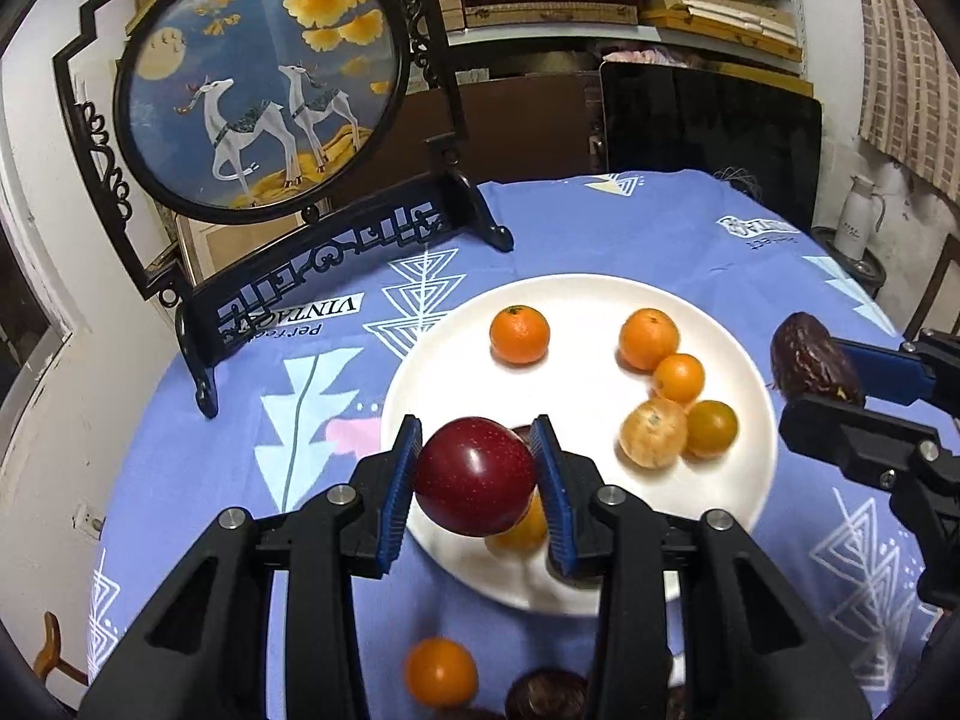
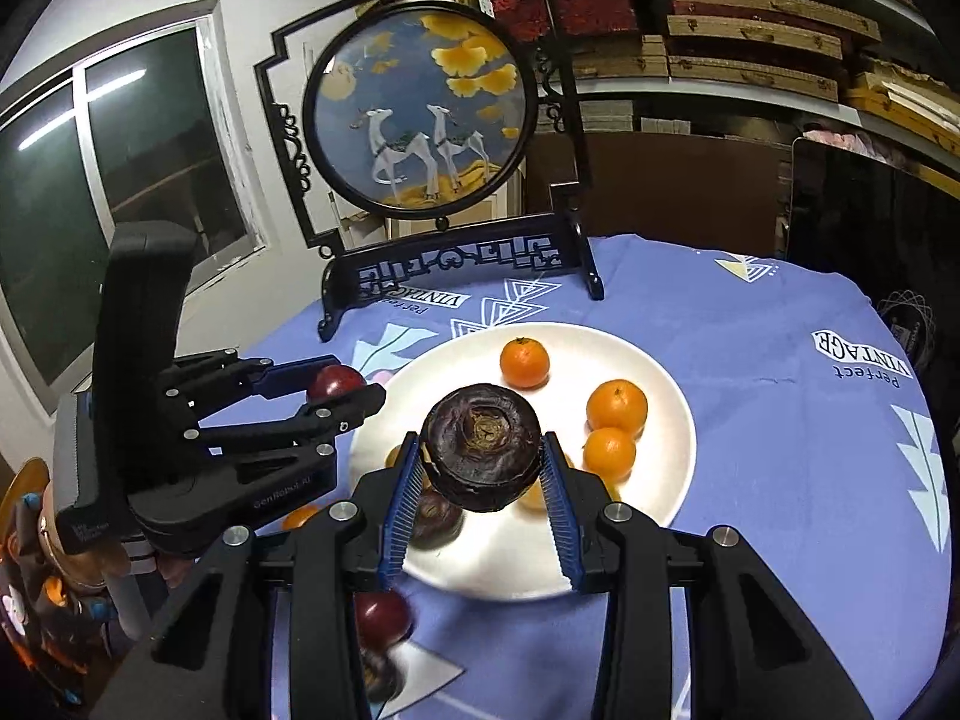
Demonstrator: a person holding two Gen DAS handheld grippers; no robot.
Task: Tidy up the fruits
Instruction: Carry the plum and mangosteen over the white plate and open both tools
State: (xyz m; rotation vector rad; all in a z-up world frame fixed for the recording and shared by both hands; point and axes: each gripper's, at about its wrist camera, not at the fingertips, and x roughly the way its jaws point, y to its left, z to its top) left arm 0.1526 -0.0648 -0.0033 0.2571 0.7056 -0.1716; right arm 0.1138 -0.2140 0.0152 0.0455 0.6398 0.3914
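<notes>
My left gripper [image 1: 474, 474] is shut on a smooth dark red plum [image 1: 474, 477], held above the near rim of the white plate [image 1: 576, 312]. My right gripper [image 2: 483, 495] is shut on a wrinkled dark purple fruit [image 2: 480, 447], also over the plate [image 2: 672, 468]. Each gripper shows in the other's view: the right one [image 1: 822, 384] at the plate's right, the left one [image 2: 342, 387] at its left. Several small oranges [image 1: 519, 335] and yellowish fruits [image 1: 653, 432] lie on the plate. An orange fruit [image 1: 441, 672] and a dark fruit [image 1: 546, 693] lie on the cloth near me.
The round table carries a blue patterned cloth [image 1: 660, 228]. A black-framed round deer screen [image 1: 264, 78] stands at the back left of the plate. A dark monitor [image 1: 714, 132] stands behind the table. Another red plum [image 2: 381, 615] lies on the cloth below my right gripper.
</notes>
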